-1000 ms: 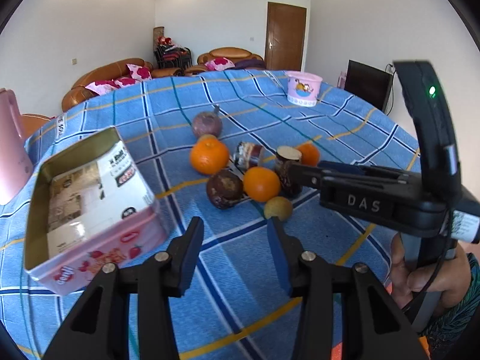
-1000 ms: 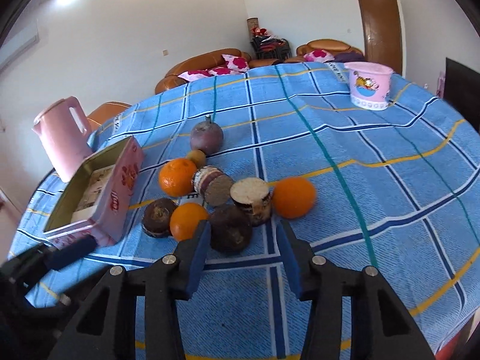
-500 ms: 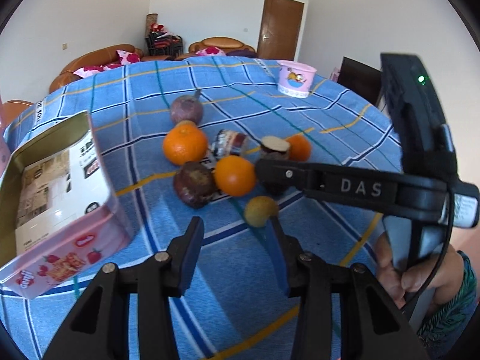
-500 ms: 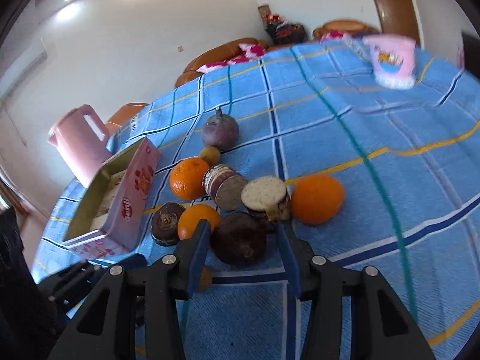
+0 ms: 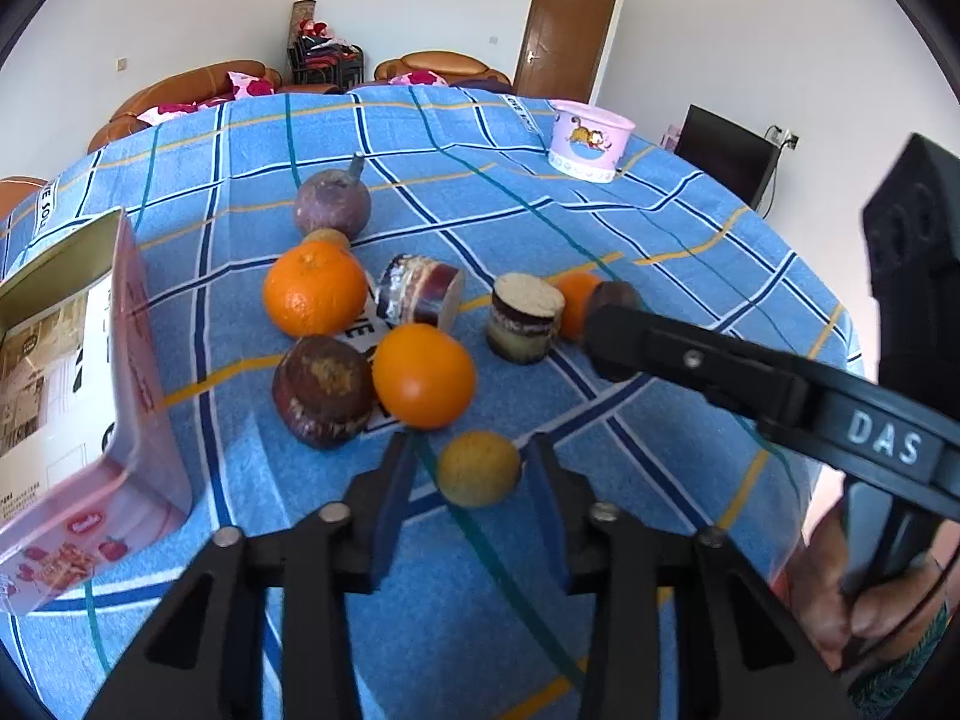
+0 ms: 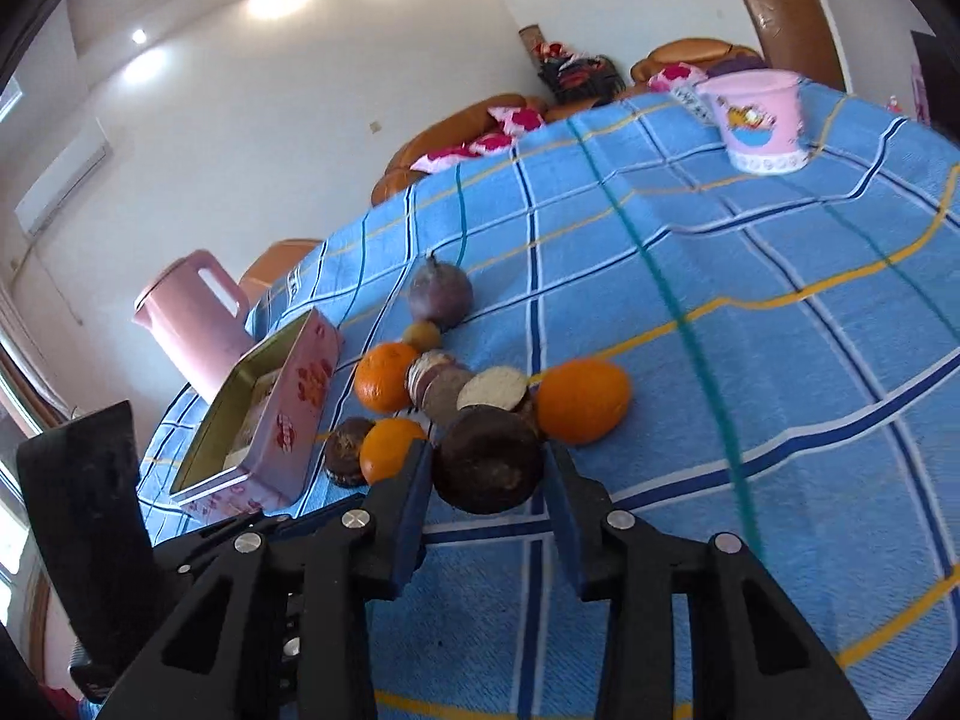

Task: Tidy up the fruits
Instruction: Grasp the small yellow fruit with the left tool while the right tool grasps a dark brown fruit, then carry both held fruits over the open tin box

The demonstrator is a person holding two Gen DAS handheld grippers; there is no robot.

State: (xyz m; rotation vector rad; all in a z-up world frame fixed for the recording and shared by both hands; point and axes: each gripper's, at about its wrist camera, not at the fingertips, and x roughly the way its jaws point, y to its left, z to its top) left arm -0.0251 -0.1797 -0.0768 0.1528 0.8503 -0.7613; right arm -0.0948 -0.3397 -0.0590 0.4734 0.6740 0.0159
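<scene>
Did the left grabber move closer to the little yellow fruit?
Yes. The left gripper has moved forward toward the fruit pile; the little yellow fruit now sits between its open fingers, where before it lay well ahead on the blue tablecloth.

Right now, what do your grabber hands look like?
Both are black plastic. The left gripper has two flat fingers joined by silver rivets. The right gripper has white letters DAS on its side and a thin black cable by its handle. A bare hand with a green patterned sleeve holds it.

Three oranges (image 5: 423,376), dark brown fruits (image 6: 487,459), a purple fruit (image 5: 332,206) and small yellow ones (image 5: 478,468) lie clustered on the worktop (image 5: 540,222) beside an open tin (image 5: 72,360).
</scene>
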